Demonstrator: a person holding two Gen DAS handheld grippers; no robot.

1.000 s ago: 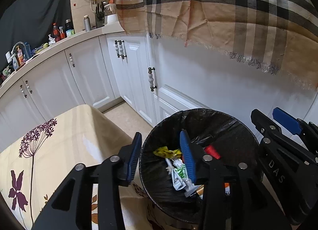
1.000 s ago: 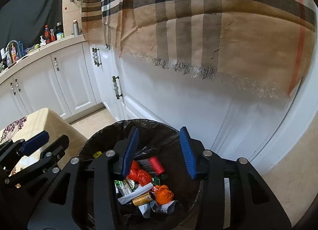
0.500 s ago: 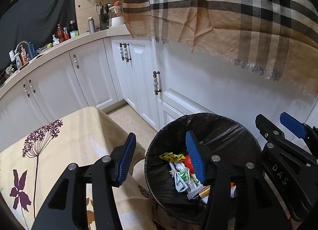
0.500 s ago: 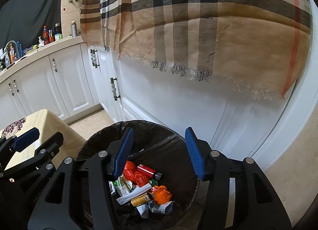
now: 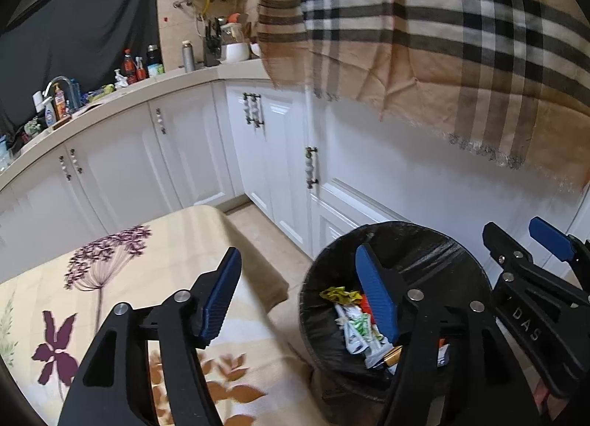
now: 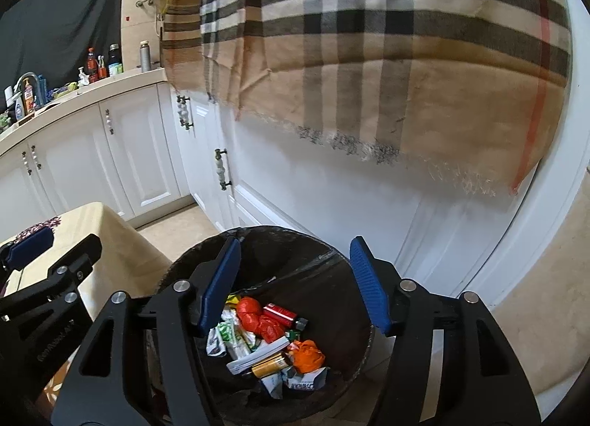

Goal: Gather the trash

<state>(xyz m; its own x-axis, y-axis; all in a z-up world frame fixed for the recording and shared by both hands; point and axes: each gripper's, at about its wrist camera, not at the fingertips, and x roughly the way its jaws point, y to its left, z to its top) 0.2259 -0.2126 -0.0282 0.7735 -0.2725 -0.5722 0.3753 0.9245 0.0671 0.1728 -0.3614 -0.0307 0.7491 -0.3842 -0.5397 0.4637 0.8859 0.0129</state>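
My right gripper (image 6: pixel 295 286) hangs directly above the black-lined bin (image 6: pixel 332 260), its jaws apart, having just been opening, nothing between them. My left gripper (image 5: pixel 302 300), likewise just widened and empty, straddles the bin's rim and the flowered desk (image 5: pixel 110 278). The collected trash (image 6: pixel 273 337) lies below; I judge the left nearer the desk.

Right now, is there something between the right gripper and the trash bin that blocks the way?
Nothing visible does. The right gripper hangs open and empty directly above the trash bin, whose mouth is uncovered.
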